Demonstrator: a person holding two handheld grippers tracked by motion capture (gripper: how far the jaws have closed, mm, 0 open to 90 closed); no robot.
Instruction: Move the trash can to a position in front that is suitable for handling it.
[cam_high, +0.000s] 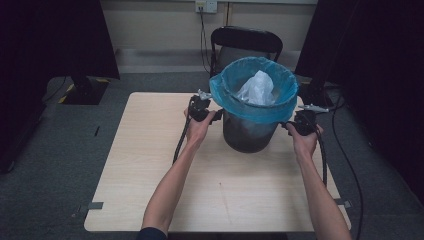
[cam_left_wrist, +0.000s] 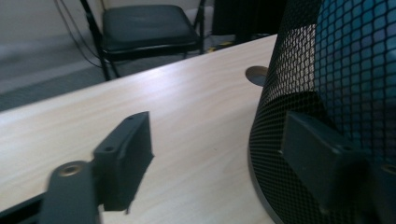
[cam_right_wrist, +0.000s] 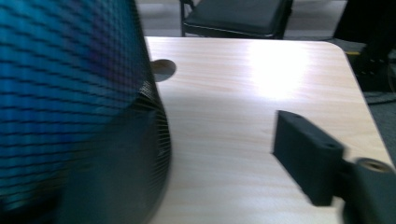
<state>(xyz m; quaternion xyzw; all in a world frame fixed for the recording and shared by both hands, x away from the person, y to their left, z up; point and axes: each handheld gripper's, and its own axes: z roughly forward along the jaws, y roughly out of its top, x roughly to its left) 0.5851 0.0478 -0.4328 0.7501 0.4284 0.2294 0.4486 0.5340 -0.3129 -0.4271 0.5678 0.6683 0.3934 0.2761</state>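
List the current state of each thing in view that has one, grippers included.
Mesh waste bin: upright on the table, lined.
Blue bin liner: folded over the rim, open at the top.
White crumpled bag: inside the liner.
Left gripper: open, beside the bin's left wall.
Right gripper: open, beside the bin's right wall.
Folding chair: unfolded, unoccupied, behind the table.

text: none legible | labels: none — brands: none | numbers, signs: none
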